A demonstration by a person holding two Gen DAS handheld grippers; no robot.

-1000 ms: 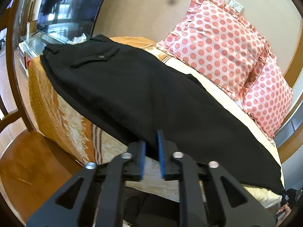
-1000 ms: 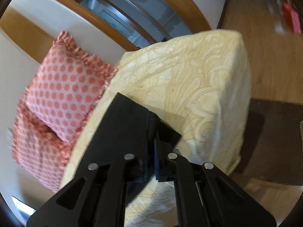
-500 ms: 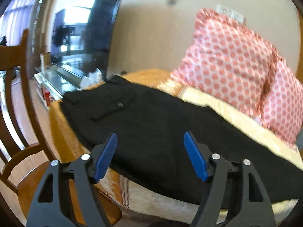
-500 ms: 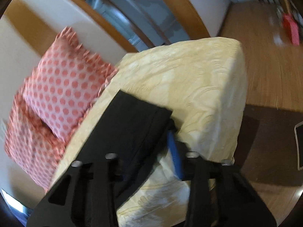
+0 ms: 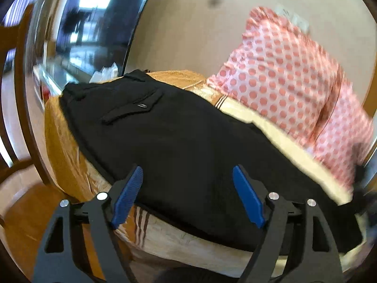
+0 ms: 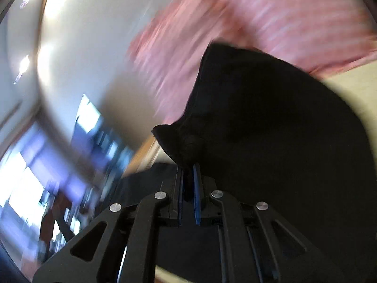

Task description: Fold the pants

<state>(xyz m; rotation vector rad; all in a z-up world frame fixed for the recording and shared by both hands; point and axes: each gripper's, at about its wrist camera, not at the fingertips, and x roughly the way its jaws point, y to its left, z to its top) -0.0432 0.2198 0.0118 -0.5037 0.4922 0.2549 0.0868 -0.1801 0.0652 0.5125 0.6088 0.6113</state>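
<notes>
Left gripper gapes wide over the pants. Right gripper pinches their raised hem; pillows sit behind, a TV beyond

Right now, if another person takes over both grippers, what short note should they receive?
Left gripper: open, holds nothing, hovering above the near edge of the black fabric pants.
Right gripper: shut on a bunched end of the pants, lifted up; this view is strongly blurred by motion.
Pants: waist and flap pocket lie flat on the yellow patterned bed cover, beside the pink dotted pillows.
Done: one end picked up.
Left: carry that end over toward the waist, lay it down, and smooth the fold. How far the fold has gone cannot be judged.
</notes>
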